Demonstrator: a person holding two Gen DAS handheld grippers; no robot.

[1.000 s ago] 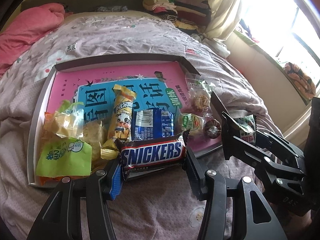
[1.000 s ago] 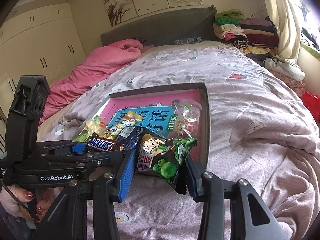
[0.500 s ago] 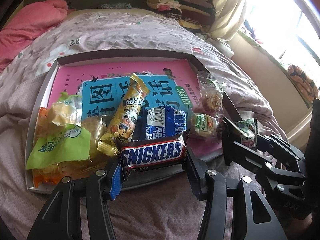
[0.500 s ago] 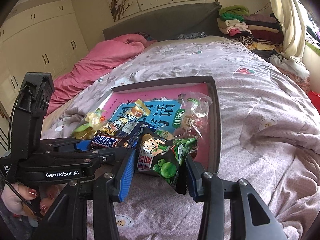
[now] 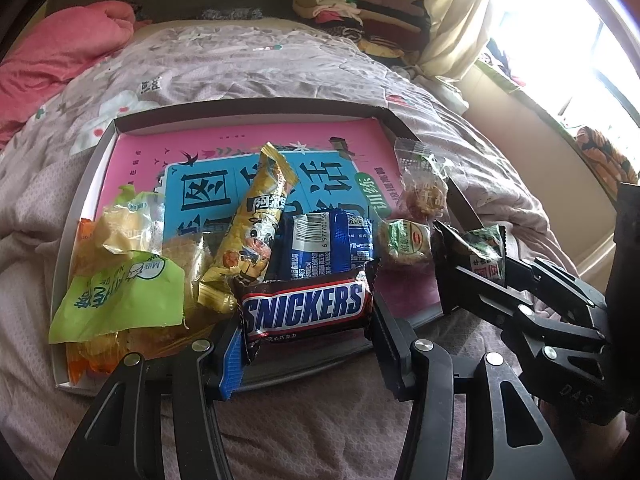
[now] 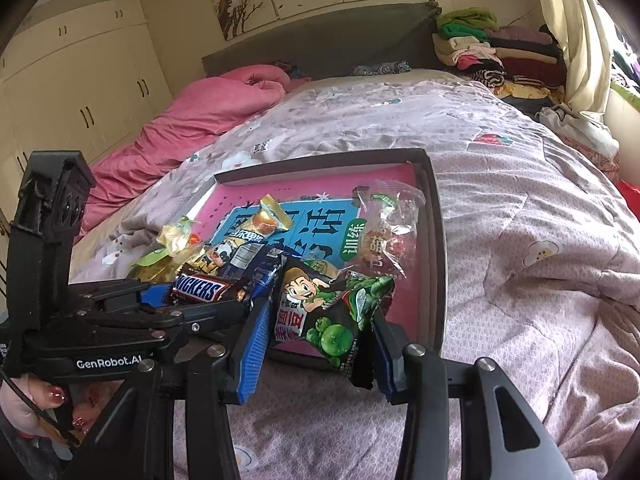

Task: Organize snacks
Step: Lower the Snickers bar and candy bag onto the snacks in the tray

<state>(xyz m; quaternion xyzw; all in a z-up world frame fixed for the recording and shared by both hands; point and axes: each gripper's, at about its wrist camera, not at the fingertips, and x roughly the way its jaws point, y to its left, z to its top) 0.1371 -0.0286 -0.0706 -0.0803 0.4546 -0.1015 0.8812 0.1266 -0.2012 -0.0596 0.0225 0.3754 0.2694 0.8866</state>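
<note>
My left gripper (image 5: pixel 306 320) is shut on a Snickers bar (image 5: pixel 304 306) and holds it over the near edge of a shallow tray (image 5: pixel 256 105). The bar also shows in the right wrist view (image 6: pixel 202 290). My right gripper (image 6: pixel 316 334) is shut on a dark green pea snack packet (image 6: pixel 328 312) just above the tray's near right edge (image 6: pixel 438 264); it shows at the right of the left wrist view (image 5: pixel 486 252). In the tray lie a blue packet (image 5: pixel 324 248), a yellow stick snack (image 5: pixel 256 224), a green pouch (image 5: pixel 116 296) and clear-wrapped snacks (image 5: pixel 424 188).
The tray sits on a bed with a pale floral quilt (image 6: pixel 520 208), lined with a pink and blue book (image 5: pixel 240 160). A pink duvet (image 6: pixel 200 120) lies far left. Folded clothes (image 6: pixel 480 48) are stacked at the headboard. A window (image 5: pixel 560 40) is on the right.
Both grippers have moved forward toward the tray with their snacks still held. The yellow stick snack has tipped from upright to leaning right.
</note>
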